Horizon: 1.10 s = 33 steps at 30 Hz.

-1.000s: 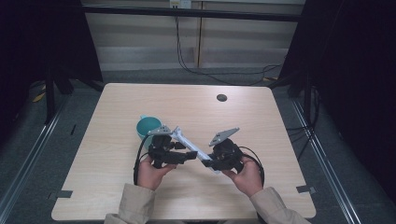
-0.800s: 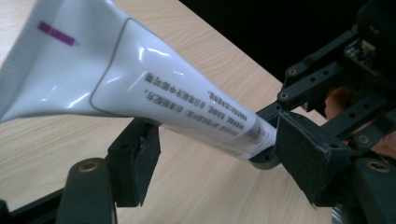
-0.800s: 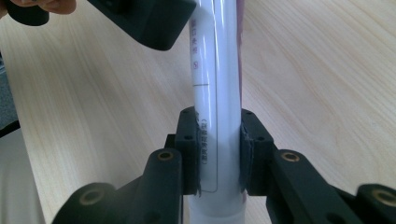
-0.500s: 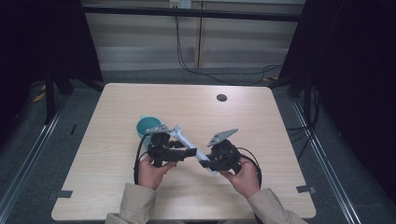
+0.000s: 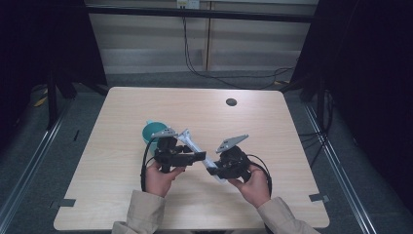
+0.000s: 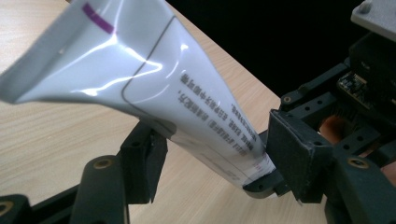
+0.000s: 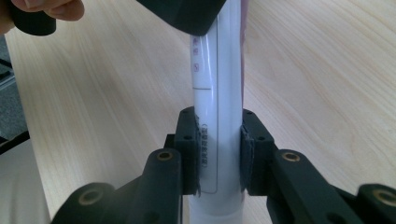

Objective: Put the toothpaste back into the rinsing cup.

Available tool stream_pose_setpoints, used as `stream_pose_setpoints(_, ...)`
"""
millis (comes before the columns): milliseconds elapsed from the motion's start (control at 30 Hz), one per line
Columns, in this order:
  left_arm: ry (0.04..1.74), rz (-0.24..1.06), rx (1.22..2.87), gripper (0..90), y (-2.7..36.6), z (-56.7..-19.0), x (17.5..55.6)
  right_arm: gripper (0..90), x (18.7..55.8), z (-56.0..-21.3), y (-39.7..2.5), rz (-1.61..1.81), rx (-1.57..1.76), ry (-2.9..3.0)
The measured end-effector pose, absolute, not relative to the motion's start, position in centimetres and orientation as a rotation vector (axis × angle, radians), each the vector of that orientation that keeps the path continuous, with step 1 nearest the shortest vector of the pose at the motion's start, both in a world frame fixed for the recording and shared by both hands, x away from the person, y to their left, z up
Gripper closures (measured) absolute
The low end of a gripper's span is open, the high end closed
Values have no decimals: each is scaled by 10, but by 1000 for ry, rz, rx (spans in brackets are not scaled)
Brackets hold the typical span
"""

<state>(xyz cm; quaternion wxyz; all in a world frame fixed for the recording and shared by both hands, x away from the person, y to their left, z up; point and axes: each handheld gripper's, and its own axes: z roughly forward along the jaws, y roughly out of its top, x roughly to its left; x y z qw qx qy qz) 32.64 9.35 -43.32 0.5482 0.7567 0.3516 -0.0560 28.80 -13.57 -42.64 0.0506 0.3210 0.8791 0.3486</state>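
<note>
Counter (image 5: 302, 161): a pale wooden top, with both grippers working above its near half.
Cup (image 5: 148, 130): a teal cup stood just beyond the left gripper, on the far side from the person; whether anything lay inside it could not be told.
Tube (image 5: 194, 146): a white squeeze tube hung between the two grippers, off the counter, its flat crimped end (image 6: 56, 60) rising past the left gripper and its cap end down by the right one.
Left gripper (image 5: 197, 156): its jaws stood either side of the tube's lower body without clearly pinching it; I could not tell whether it gripped.
Right gripper (image 7: 219, 154): closed on the tube, both pads pressed flat against its sides.
Change: over the last second the left gripper had slid closer along the tube toward the right one, and the tube had tipped a little.
Meaning: this looked like a handover or a two-handed hold being settled, not yet a placement.
</note>
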Motion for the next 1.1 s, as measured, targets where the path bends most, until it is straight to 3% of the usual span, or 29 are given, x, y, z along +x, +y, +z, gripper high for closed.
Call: stream_pose_setpoints(1100,874,-161,1706,493,95,-425,331,717,290,-428,-131,1109,990,2664)
